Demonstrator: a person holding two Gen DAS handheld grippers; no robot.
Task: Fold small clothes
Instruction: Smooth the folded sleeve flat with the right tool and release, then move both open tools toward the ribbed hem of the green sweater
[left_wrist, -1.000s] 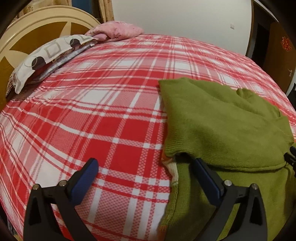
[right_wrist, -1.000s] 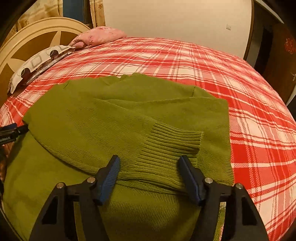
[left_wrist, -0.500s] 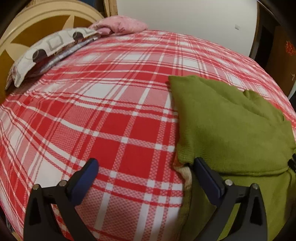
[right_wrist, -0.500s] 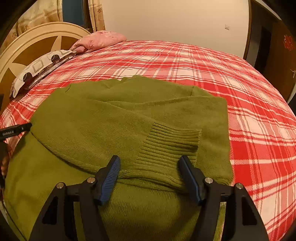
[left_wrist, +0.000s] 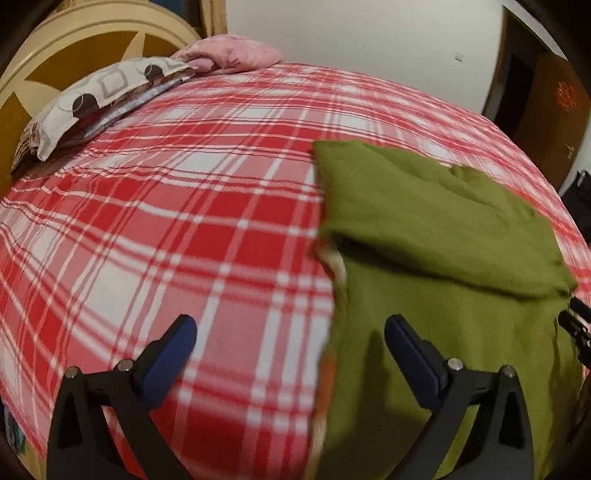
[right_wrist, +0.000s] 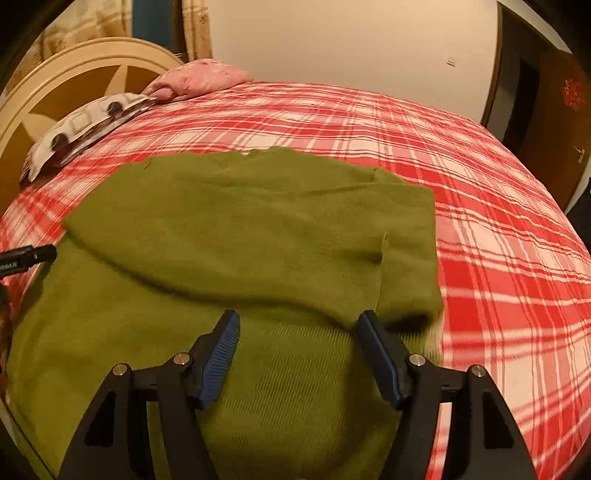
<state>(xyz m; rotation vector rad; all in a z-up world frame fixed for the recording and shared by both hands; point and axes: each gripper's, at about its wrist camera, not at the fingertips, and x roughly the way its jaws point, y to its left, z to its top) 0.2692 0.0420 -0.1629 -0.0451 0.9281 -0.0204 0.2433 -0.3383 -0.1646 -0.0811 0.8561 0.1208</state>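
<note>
A green knit sweater (right_wrist: 258, 236) lies on the red and white plaid bed, its sleeves folded across the body; it also shows in the left wrist view (left_wrist: 436, 236). My left gripper (left_wrist: 291, 332) is open and empty, above the sweater's left edge, one finger over the bedspread, the other over the sweater. My right gripper (right_wrist: 299, 332) is open and empty above the sweater's lower body, just short of the folded sleeve. The left gripper's tip (right_wrist: 26, 256) shows at the left edge of the right wrist view.
The plaid bedspread (left_wrist: 166, 229) stretches wide to the left and far side. A patterned pillow (left_wrist: 96, 96) and a pink pillow (left_wrist: 229, 55) lie by the cream headboard (left_wrist: 74, 40) at the far left. A dark doorway (right_wrist: 517, 92) is at the far right.
Both grippers have pulled back toward me and risen off the sweater. The right gripper has left the ribbed cuff. The sweater has stayed folded in place.
</note>
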